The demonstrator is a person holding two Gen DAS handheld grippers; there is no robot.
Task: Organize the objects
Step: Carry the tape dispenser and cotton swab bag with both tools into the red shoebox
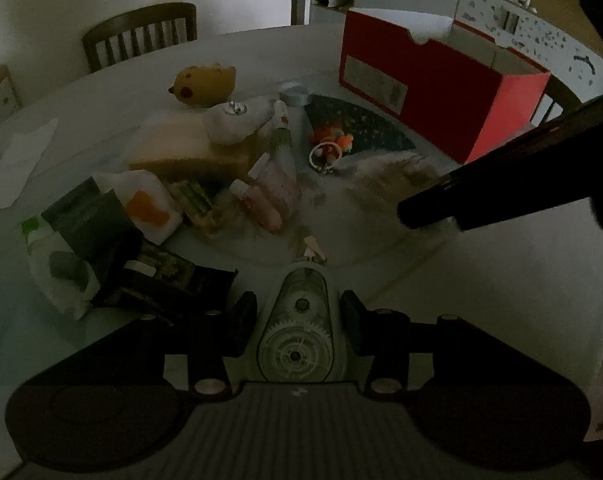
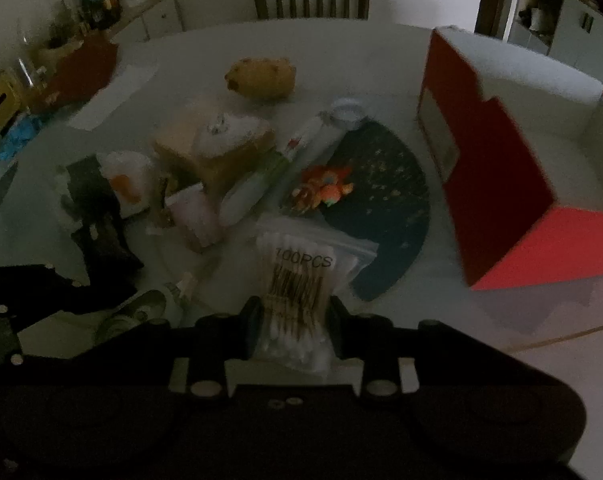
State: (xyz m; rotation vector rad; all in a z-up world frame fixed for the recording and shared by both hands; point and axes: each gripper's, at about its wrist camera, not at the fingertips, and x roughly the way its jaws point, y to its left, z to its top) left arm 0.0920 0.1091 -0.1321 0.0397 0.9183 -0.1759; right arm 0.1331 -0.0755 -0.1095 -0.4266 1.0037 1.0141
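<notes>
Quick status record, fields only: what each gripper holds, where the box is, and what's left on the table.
left gripper: shut on correction tape
right gripper: shut on cotton swabs, bag marked 100PCS
red box: open top, on the table's right side
table: pile still out
pile: yellow plush, orange toy on dark mat, white tube
light: dim, small items unclear

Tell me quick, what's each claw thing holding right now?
Left gripper: closed on a correction tape dispenser.
Right gripper: closed on a bag of cotton swabs.
</notes>
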